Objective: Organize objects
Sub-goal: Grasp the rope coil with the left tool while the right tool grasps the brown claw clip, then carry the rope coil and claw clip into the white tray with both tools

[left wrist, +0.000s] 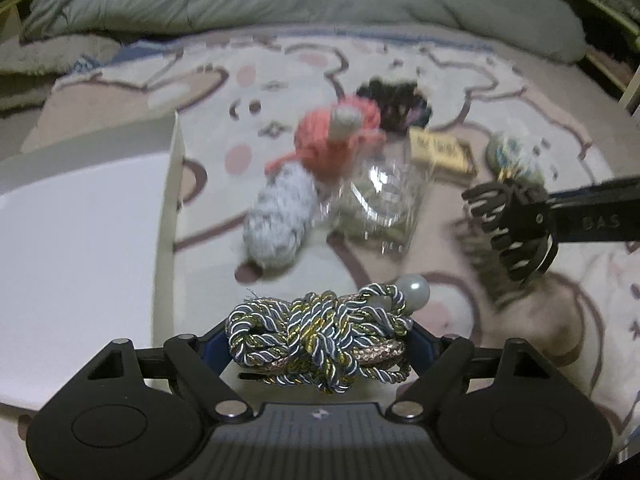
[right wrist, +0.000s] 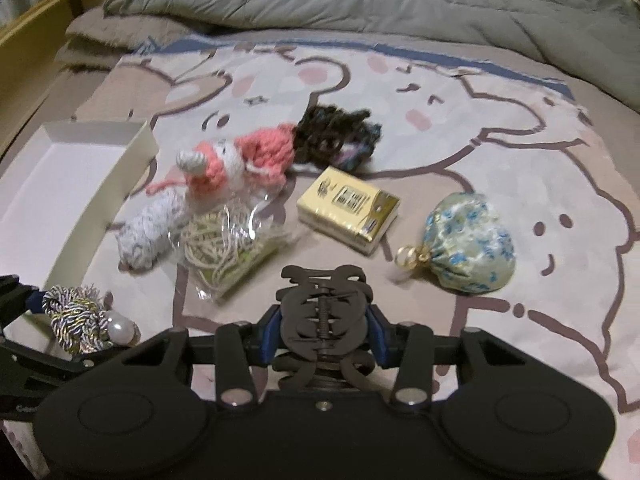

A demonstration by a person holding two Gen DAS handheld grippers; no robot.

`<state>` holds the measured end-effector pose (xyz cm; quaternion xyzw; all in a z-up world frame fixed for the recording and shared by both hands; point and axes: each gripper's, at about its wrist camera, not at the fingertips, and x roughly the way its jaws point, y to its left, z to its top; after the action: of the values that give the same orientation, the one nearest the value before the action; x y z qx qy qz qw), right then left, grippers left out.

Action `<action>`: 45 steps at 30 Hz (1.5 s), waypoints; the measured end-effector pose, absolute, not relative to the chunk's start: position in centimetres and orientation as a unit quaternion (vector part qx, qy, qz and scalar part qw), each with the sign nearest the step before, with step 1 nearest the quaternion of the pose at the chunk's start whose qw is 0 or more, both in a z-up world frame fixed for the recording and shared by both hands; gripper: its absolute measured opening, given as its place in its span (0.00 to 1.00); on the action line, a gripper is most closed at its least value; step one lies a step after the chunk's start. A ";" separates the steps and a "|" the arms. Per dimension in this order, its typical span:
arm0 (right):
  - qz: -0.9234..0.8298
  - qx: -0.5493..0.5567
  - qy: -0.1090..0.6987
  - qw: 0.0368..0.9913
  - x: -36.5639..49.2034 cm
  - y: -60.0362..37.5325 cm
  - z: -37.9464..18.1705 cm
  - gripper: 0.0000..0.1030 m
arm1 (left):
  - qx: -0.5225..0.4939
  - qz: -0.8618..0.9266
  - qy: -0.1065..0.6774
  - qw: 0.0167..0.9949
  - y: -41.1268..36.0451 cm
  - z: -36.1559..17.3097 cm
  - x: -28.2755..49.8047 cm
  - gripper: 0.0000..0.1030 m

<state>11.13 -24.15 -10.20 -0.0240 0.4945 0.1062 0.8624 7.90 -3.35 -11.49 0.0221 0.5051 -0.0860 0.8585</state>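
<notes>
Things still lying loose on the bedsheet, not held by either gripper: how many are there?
6. Pink knitted unicorn, dark crocheted scrunchie behind it, white speckled yarn roll, clear bag of cream cord, yellow tissue pack, and floral fabric pouch at right. Smaller things may hide beneath.

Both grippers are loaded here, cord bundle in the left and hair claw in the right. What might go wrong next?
1. The left gripper pinches only part of the twisted cord bundle; loose loops and its pearl bead hang free and may snag or slip.
2. The right gripper squeezes the black hair claw across its spring; it may pop open or twist out.
3. The white box sits close left; its wall could be knocked.
</notes>
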 end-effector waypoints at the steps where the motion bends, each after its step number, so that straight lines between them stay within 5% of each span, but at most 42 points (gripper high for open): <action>1: 0.101 -0.019 0.491 0.865 11.1 -24.2 -9.9 0.44 | 0.019 -0.086 0.498 0.862 -3.1 -10.9 7.8 0.82; 23: 0.091 0.068 0.444 0.889 10.0 -17.5 -4.4 0.44 | -0.020 -0.020 0.404 0.914 6.7 -3.0 6.9 0.82; 45: 0.163 0.100 0.473 0.860 11.0 -4.4 -5.2 0.44 | 0.008 0.075 0.440 0.895 17.6 -6.2 5.9 0.82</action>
<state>10.95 -4.41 -5.17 0.0996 0.4726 0.1629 0.8604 5.94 17.58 -6.18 0.0082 0.4395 0.0753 0.8950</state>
